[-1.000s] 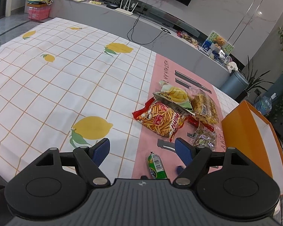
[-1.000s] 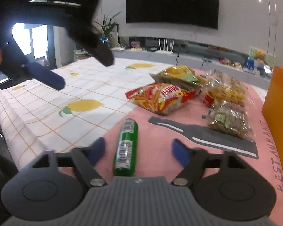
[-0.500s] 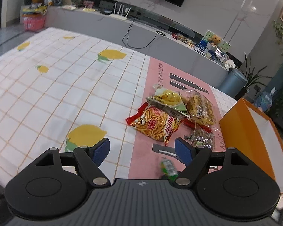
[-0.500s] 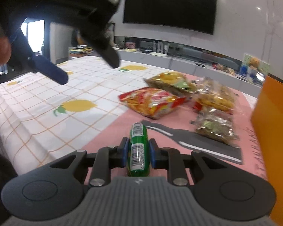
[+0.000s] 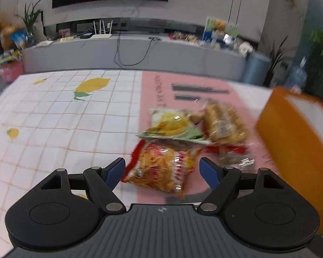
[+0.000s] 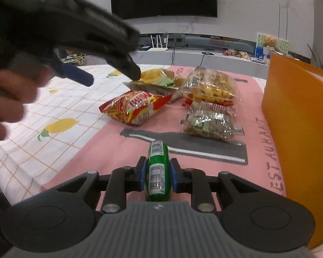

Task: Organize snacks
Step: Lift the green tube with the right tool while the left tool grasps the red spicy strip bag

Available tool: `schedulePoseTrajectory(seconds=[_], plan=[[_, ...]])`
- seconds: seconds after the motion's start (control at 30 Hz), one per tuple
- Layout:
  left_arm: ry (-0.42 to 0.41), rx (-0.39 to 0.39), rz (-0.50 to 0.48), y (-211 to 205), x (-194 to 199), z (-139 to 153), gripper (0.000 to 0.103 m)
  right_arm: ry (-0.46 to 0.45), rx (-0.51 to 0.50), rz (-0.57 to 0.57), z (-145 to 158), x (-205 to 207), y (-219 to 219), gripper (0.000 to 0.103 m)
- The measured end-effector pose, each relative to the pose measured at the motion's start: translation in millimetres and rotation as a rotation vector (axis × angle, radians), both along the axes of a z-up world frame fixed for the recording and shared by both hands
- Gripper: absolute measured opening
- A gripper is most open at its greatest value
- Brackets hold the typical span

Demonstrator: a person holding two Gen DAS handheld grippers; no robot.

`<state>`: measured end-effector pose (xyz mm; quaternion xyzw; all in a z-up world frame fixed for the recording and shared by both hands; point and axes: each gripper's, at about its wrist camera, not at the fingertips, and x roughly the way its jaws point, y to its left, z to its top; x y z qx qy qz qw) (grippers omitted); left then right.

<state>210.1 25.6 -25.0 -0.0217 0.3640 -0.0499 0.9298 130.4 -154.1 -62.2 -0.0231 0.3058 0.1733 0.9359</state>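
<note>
My right gripper (image 6: 157, 175) is shut on a green snack tube (image 6: 158, 167), lifted a little above the pink mat (image 6: 101, 150). Ahead lie a red chip bag (image 6: 135, 107), a yellow-green chip bag (image 6: 157, 79), a clear pack of yellow snacks (image 6: 211, 83) and a clear pack of greenish snacks (image 6: 208, 124). My left gripper (image 5: 162, 171) stands open just above the red chip bag (image 5: 163, 167), blue pads on either side, not touching. The left gripper (image 6: 109, 73) also shows at upper left of the right wrist view, held by a hand (image 6: 8, 99).
An orange box (image 6: 297, 129) stands at the right edge of the mat; the same orange box (image 5: 299, 150) shows in the left wrist view. A lemon-print tablecloth (image 5: 53, 118) covers the table's left part. Beyond the table runs a grey bench (image 5: 129, 53) with a router and clutter.
My right gripper closed on the green tube and raised it slightly. My left gripper swung right and rolled, and now straddles the red chip bag instead of hanging over the tablecloth.
</note>
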Motion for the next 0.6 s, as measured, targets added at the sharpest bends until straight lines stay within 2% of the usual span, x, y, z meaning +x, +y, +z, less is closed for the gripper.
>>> schedulePoseTrajectory(seconds=[0.17,0.27,0.33,0.5,0.53,0.6], plan=[[0.025,0.018,-0.049,-5.6,20.5,-14.3,0.092,-0.016,-0.021,-0.003,-0.7,-0.9,3.2,0.021],[0.067,0.03,-0.03,-4.1,32.1,-26.4,0.092,-0.03,-0.046,0.001,-1.5,-1.9,6.1,0.021],[0.063,0.005,-0.022,1.0,36.2,-35.0,0.099,-0.035,-0.053,0.004,-1.6,-2.1,7.2,0.021],[0.076,-0.122,-0.016,11.7,45.3,-49.7,0.1,-0.038,-0.06,0.004,-1.7,-2.0,7.7,0.021],[0.068,-0.115,-0.015,10.9,44.9,-50.3,0.1,-0.039,-0.062,0.005,-1.6,-2.1,7.9,0.021],[0.05,-0.095,-0.042,5.9,42.3,-49.9,0.089,-0.04,-0.064,0.007,-1.9,-2.5,7.7,0.021]])
